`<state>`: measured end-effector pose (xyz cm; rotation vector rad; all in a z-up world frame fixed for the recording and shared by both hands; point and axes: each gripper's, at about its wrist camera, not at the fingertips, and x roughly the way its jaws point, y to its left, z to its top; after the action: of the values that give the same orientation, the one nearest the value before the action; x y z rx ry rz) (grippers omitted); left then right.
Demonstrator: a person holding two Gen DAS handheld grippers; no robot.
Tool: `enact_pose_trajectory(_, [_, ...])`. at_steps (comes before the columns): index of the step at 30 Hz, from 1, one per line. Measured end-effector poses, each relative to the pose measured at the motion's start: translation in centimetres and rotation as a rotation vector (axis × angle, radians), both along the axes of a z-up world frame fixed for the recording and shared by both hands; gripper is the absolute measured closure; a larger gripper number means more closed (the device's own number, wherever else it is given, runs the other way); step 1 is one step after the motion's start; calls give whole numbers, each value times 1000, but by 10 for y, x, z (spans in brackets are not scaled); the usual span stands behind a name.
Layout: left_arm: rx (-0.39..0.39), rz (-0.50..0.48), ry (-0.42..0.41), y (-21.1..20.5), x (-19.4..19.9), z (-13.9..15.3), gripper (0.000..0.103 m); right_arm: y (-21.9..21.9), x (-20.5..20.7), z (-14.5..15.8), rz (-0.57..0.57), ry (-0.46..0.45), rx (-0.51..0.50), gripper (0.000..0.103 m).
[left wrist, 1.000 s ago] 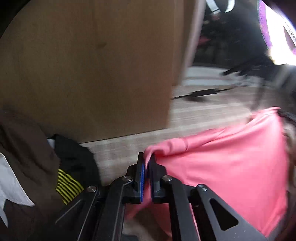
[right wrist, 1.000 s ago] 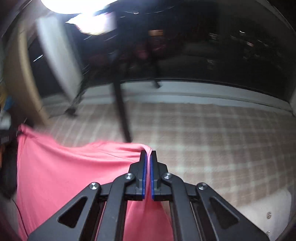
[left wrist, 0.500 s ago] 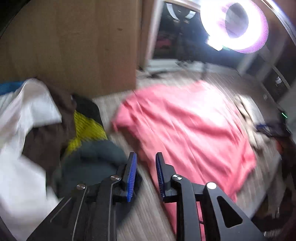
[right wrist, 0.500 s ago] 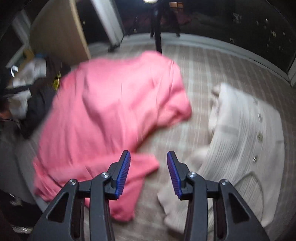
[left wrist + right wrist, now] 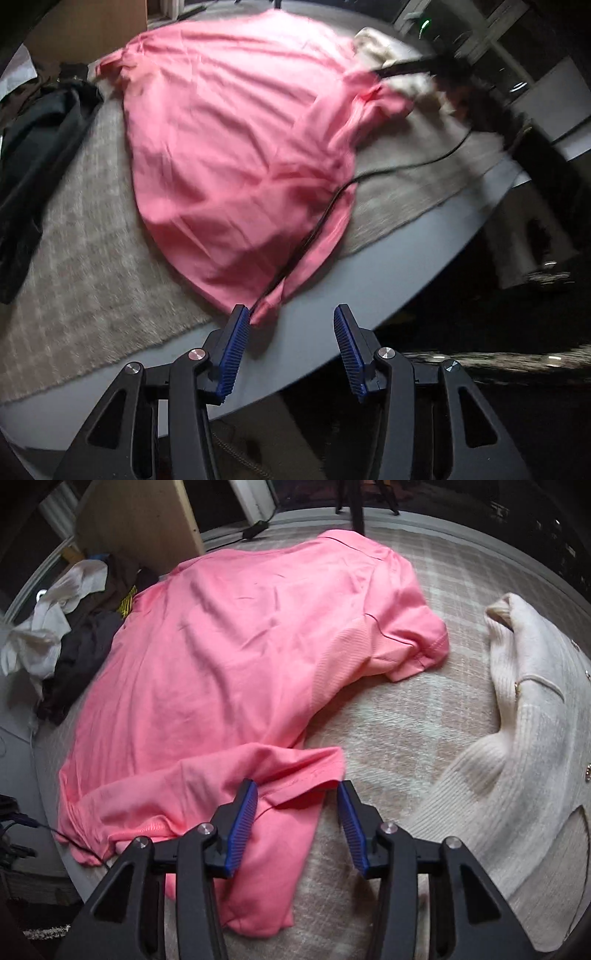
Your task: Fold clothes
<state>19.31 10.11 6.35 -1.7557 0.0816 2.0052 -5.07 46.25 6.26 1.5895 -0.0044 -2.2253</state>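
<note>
Clothes pile: at the far left of the right wrist view, a heap of white cloth [image 5: 33,638], brown cloth with a yellow-striped patch [image 5: 125,603] and a dark garment [image 5: 79,657] lies just beside the pink shirt; no basket or bin can be made out around it
Dark garment, left view: a black piece [image 5: 40,155] runs along the left edge of the mat, close to the shirt's left side
Left gripper [image 5: 290,350]: fingers spread wide, holding nothing, hovering over the grey table edge just short of the shirt's near hem
Pink shirt [image 5: 229,657]: spread out, mostly flat but wrinkled, on the mat in the middle; one short sleeve [image 5: 413,642] points right, and the near corner is folded over on itself
Cable: a thin black cord [image 5: 332,199] lies across the shirt's near right part in the left view
Right gripper [image 5: 295,821]: fingers well apart and empty, straddling the folded-over near corner of the shirt
Cream knit [image 5: 528,746]: a ribbed, buttoned garment to the right of the shirt, apart from it
Surface: a beige checked mat [image 5: 406,716] over a grey round-edged table [image 5: 406,258]
Room: a wooden panel [image 5: 140,520] stands behind the pile; the surroundings are dark
</note>
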Motion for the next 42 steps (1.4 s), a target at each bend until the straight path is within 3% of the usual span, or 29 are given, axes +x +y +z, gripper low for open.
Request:
enact_pose_trajectory(1, [17,16,-12,-7,7,6,71,2,2,2,-4,-28,17,59])
enact_pose_trajectory(2, [46,28,-12,-17,18,19,70,5,10,13,10,-43,32,59])
enact_pose_trajectory(5, [40,141,84,-57,37,59,68,23,55,69,78,65,61,59])
enact_pose_trajectory(8, [48,217,136,-73,38,67,68,50,83,110,-8,117,-117,59])
enact_pose_trajectory(11, [43,120,139,-38,28,41,67,39,91,103,-63,191,-87,59])
enact_pose_trajectory(14, [5,47,120,-1,16,6,67,26,87,72,-41,187,0,59])
enact_pose_trajectory(16, [-10,51,102,11,8,-13,68,21,74,49,-46,162,3,59])
enact_pose_trajectory(18, [-31,46,94,18,2,-22,76,18,61,31,-53,140,1,59])
enact_pose_trajectory(19, [-44,39,101,21,0,-25,92,16,56,25,-52,132,5,59])
enact_pose_trajectory(20, [-45,41,104,20,-2,-26,101,14,51,21,-51,126,9,59])
enact_pose_trajectory(21, [-38,48,102,17,-3,-25,103,13,48,18,-51,124,7,59])
enact_pose_trajectory(26, [88,164,148,-22,-1,14,103,7,30,8,-57,125,-20,59])
enact_pose_trajectory(29, [110,254,179,-51,-2,34,103,4,20,1,-61,125,-35,59])
enact_pose_trajectory(34, [92,225,151,-53,3,33,103,-2,3,-9,-67,125,-62,59])
enact_pose_trajectory(35, [81,198,145,-46,6,28,102,-3,0,-11,-69,125,-67,62])
enact_pose_trajectory(36, [72,166,141,-37,8,23,93,-4,-4,-13,-70,125,-72,81])
enact_pose_trajectory(37, [70,145,138,-29,10,18,79,-4,-2,-10,-73,131,-78,93])
enact_pose_trajectory(38, [69,134,131,-21,9,12,73,-2,1,-5,-76,140,-83,99])
enact_pose_trajectory(39, [66,126,123,-14,7,5,65,-1,5,0,-79,149,-88,99])
enact_pose_trajectory(42, [18,86,121,5,1,-12,67,4,15,14,-89,175,-104,99])
